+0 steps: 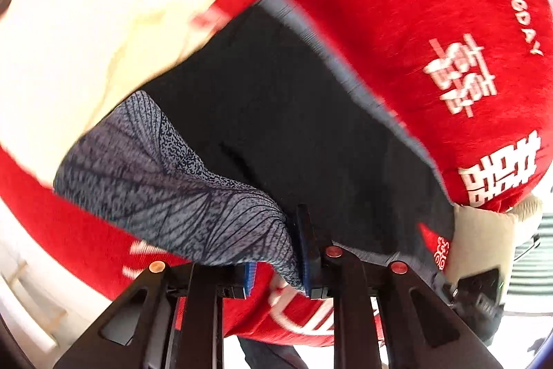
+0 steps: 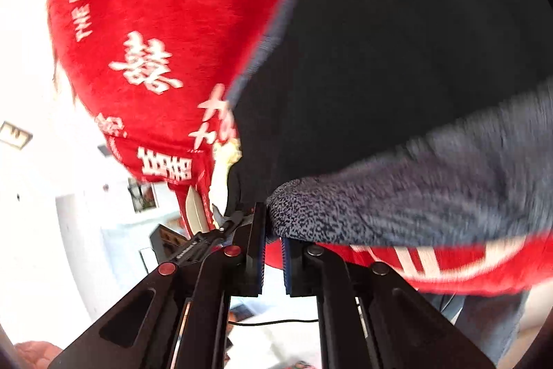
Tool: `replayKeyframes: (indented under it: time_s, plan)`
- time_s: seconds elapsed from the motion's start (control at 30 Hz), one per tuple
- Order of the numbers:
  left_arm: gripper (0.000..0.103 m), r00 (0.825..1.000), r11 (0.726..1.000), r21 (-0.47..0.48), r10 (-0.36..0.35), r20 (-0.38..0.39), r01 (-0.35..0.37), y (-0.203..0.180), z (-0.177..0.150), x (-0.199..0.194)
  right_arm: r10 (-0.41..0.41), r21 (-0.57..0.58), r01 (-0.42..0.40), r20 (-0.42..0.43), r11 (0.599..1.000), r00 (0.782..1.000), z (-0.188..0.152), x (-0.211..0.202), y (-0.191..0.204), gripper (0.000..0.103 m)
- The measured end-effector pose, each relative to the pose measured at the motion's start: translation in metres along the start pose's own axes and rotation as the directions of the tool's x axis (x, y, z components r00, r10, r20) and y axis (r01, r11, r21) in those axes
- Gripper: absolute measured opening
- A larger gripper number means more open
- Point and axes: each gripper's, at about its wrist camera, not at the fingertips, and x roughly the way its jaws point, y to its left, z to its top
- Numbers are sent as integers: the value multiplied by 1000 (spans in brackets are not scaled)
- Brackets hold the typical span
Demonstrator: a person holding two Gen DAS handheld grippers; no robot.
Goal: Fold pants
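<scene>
Pants (image 1: 276,113), dark with a blue-grey patterned hem or edge, lie spread on a red blanket (image 1: 432,23) with white characters, and both jaws are clenched on the near edge of the cloth. In the left wrist view the left gripper (image 1: 276,265) pinches a bunched fold of the patterned fabric between its blue pads, and the cloth rises from the jaws up and to the left. In the right wrist view the right gripper (image 2: 273,251) holds a similar speckled fold at its tips, and here the fabric runs away to the right. The dark body of the garment stretches forward from both grippers, so I judge its long axis points away from them, and the two hands seem about equally near to it. For a fold, the held edge probably must travel forward over the dark part. A cream cloth (image 1: 86,33) lies at the far left side beside the pants, and it could be in the way. Both views are blurred, so finer details I cannot tell.
</scene>
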Motion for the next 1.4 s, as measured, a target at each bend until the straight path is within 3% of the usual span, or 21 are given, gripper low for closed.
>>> replayKeyframes:
  time_s: [0.2, 0.4, 0.47, 0.5, 0.53, 0.7, 0.77, 0.83, 0.9, 0.97, 1.03, 1.13, 1.2, 1.3, 1.4]
  plan:
    - [22, 999, 1000, 16, -16, 42, 16, -50, 84, 16, -62, -155, 49, -77, 987, 995, 100, 10, 61, 9]
    - [23, 997, 994, 81, 70, 40, -73, -73, 151, 86, -164, -176, 137, -148, 975, 975, 192, 61, 50, 9]
    - [44, 988, 983, 113, 138, 63, -144, -74, 163, 106, -188, -173, 161, -155, 972, 970, 214, 78, 40, 9]
    - [70, 978, 974, 115, 182, 97, -193, -73, 167, 111, -209, -169, 183, -155, 968, 965, 225, 88, 33, 9]
    - [80, 971, 970, 112, 203, 126, -218, -72, 170, 114, -220, -168, 193, -160, 967, 962, 233, 95, 27, 9]
    - [80, 965, 966, 99, 223, 137, -238, -64, 181, 129, -249, -168, 220, -178, 961, 952, 255, 119, 2, 10]
    - [80, 952, 951, 124, 264, 152, -283, -70, 178, 125, -246, -157, 220, -179, 963, 952, 256, 119, 2, 12]
    - [80, 931, 926, 160, 313, 189, -343, -80, 168, 114, -265, -180, 233, -180, 956, 947, 254, 116, 10, 26]
    - [80, 915, 902, 201, 338, 220, -382, -95, 160, 103, -274, -233, 232, -166, 944, 947, 247, 106, 26, 73]
    - [80, 907, 877, 258, 353, 229, -406, -109, 148, 95, -290, -294, 246, -116, 924, 950, 241, 91, 47, 86]
    - [80, 908, 852, 320, 357, 222, -413, -125, 131, 93, -310, -348, 270, -65, 898, 948, 233, 70, 65, 86]
    - [80, 932, 836, 411, 327, 158, -363, -150, 98, 101, -321, -359, 291, -26, 887, 947, 215, 32, 71, 86]
    - [80, 947, 831, 457, 306, 98, -316, -165, 70, 109, -370, -369, 353, 26, 860, 929, 202, 2, 66, 86]
    - [80, 962, 820, 529, 271, -23, -219, -200, 22, 132, -481, -371, 484, 109, 792, 870, 172, -47, 45, 86]
    - [80, 964, 810, 570, 240, -114, -134, -225, -20, 151, -566, -339, 580, 150, 741, 811, 133, -94, 17, 86]
